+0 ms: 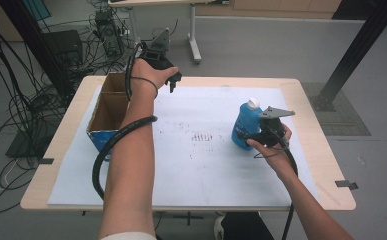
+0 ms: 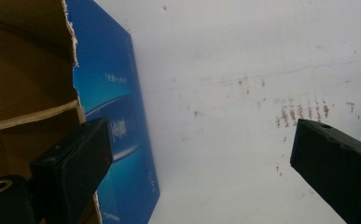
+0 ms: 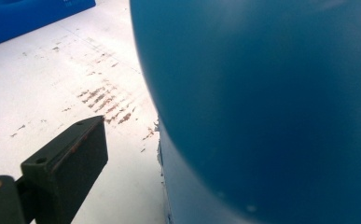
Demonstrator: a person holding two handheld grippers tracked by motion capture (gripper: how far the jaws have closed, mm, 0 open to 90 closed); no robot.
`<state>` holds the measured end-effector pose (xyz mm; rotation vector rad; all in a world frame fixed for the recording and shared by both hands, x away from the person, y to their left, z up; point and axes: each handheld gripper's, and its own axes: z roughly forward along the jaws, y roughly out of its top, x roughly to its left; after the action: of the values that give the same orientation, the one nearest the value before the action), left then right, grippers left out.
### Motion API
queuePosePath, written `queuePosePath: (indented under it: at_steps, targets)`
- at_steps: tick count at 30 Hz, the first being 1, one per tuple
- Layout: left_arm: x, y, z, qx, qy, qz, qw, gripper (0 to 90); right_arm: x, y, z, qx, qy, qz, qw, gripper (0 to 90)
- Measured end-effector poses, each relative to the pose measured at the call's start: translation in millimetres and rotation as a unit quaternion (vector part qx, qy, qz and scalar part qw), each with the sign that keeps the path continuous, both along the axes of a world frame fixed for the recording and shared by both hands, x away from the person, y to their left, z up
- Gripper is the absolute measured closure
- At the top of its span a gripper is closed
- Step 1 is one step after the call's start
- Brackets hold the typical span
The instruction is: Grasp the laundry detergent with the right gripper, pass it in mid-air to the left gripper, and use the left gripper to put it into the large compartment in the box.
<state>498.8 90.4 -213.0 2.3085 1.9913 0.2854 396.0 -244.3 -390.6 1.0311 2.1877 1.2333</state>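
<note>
Blue bottle point(image 1: 244, 125) with the white cap stands upright on the right half of the white sheet point(image 1: 196, 165) covering the table point(image 1: 311, 107), and the right gripper point(image 1: 251, 136) is right up against its lower body, held level by the person's right hand point(image 1: 273, 145). From the right gripper view the bottle point(image 3: 271, 102) looms huge and blurred just past the one jaw visible at lower left; that jaw stands clear of the blue wall with a strip of white sheet between them, while the other jaw is hidden behind the bottle, so whether there is any squeeze on it I cannot tell. Over on the far left, the left gripper point(image 1: 173, 82) hangs above the sheet near the table's far edge, just beside the open cardboard box point(image 1: 108, 112) with its blue outer face. In the left gripper view its two black jaws are spread wide apart with nothing between them, one over the box's torn brown edge point(image 2: 33, 93), the other over the sheet point(image 2: 225, 154). A patch of reddish-brown smudges point(image 1: 202, 136) marks the sheet between box and bottle, closer to the bottle. Black cables trail back from both grippers along the forearms.
</note>
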Motion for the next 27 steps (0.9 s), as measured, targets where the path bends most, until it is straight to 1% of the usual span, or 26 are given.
queuePosePath:
  at_steps: [2, 3, 9, 12, 13, 21, 25, 27]
  targets:
    - [-0.1, 0.6, -0.3, 0.000, 0.001, 0.000, 1.0000, 6.2, 0.1, 0.1, -0.3, 0.000, 0.001, 0.001, 1.0000, 4.9]
    - [-0.5, 1.2, -0.9, 0.000, 0.000, 0.002, 1.0000, 6.2, 0.5, -0.1, -0.8, -0.002, 0.001, 0.002, 1.0000, 7.1]
    - [-1.0, 1.9, -1.5, 0.002, 0.001, 0.003, 1.0000, 6.3, 1.2, -1.7, -1.1, -0.002, -0.003, 0.003, 1.0000, 12.3]
    - [-0.9, 2.4, -0.2, 0.002, 0.000, 0.003, 1.0000, 6.2, 2.3, -2.2, -1.7, 0.000, -0.004, 0.005, 1.0000, 17.7]
    - [-0.9, 2.4, -0.2, 0.002, 0.000, 0.003, 1.0000, 6.3, 2.3, -2.2, -1.7, 0.000, -0.004, 0.005, 1.0000, 17.7]
    - [-0.4, 3.5, -0.2, 0.004, 0.001, 0.003, 1.0000, 6.3, 4.9, -1.5, -3.7, 0.002, -0.003, 0.009, 1.0000, 27.0]
    - [-0.2, 2.5, -1.1, 0.004, 0.002, 0.003, 1.0000, 6.3, 6.2, -2.6, -3.6, 0.002, -0.004, 0.007, 1.0000, 28.0]
    - [0.1, 1.9, -1.3, 0.005, 0.003, 0.002, 1.0000, 6.2, 7.1, -3.9, -3.8, 0.003, -0.004, 0.007, 1.0000, 30.5]
